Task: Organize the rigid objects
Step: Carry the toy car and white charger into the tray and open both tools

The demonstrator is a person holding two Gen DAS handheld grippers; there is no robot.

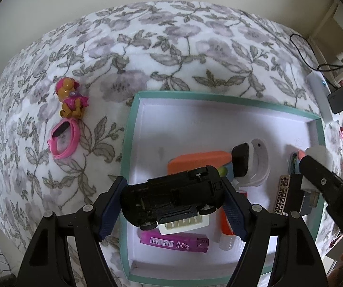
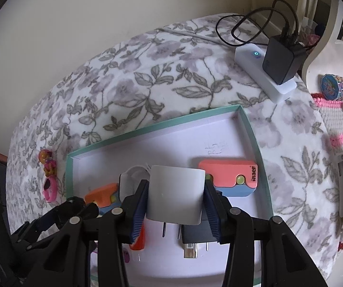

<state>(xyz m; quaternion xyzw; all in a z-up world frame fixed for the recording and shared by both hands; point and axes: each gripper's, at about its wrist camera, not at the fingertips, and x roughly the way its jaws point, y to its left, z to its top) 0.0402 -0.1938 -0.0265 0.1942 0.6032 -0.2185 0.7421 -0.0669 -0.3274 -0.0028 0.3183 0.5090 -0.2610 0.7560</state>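
My left gripper (image 1: 175, 199) is shut on a black toy car (image 1: 173, 197), underside up, held over the teal-rimmed box (image 1: 133, 124). My right gripper (image 2: 175, 197) is shut on a white plug adapter (image 2: 175, 195), prongs down, above the same box (image 2: 252, 129). In the box lie an orange and blue case (image 2: 228, 175), another orange case (image 1: 195, 161), a white smartwatch (image 1: 250, 162), a magenta lighter (image 1: 173, 241) and an orange tube (image 1: 226, 227). On the floral blanket left of the box sit a pink toy pup (image 1: 70, 98) and a pink wristband (image 1: 63, 140).
A white power strip (image 2: 264, 74) with a black charger (image 2: 281, 59) and cables lies beyond the box's far right corner. A pink and white knitted mat (image 2: 334, 119) with small items is at the right. A wall stands behind the bed.
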